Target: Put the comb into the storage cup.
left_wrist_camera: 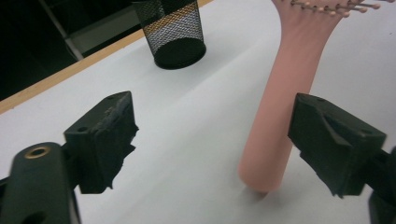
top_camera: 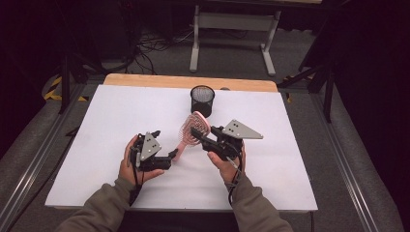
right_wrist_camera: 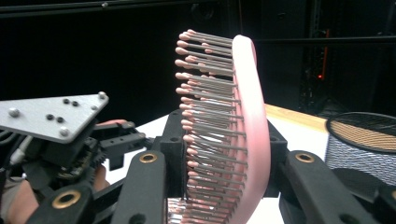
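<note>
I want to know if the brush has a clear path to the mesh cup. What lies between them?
Nothing: in the high view, bare white table separates hairbrush and mesh cup.

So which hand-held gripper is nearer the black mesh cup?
Right. The right hand-held gripper, shut on the pink hairbrush, sits just in front of the mesh cup. The left hand-held gripper, open around the brush handle, is farther back and left.

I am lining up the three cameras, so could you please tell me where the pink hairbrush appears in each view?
High view: the pink hairbrush is at table centre, head clamped in the right gripper.
Left gripper view: its handle stands right of centre, between open jaws.
Right gripper view: its bristled head stands upright at centre.
Shared landmark: the black mesh cup.
</note>
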{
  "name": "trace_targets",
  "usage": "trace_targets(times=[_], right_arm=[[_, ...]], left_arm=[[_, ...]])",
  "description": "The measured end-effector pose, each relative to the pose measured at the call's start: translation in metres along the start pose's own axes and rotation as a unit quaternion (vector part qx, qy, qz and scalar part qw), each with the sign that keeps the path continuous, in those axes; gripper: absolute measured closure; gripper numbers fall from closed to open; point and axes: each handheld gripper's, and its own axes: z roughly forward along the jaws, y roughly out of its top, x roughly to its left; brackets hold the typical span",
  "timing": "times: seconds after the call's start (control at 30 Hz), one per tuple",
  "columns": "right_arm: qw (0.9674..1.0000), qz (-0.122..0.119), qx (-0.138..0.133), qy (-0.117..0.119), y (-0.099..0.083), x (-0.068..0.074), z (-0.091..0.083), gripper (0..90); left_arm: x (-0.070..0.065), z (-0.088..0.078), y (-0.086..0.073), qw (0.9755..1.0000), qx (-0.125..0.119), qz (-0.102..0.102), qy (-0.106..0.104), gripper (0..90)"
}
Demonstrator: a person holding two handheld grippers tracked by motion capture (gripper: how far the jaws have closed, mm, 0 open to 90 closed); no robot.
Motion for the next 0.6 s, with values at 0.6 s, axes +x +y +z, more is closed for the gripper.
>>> trace_targets(times=[0.6], right_arm=[[0.9998, -0.010, -0.001, -0.017, 0.002, -0.007, -0.007, 64.4]], left_arm=[[0.045, -0.046, -0.004, 0.9975, -0.060, -0.036, -0.002, 7.4]])
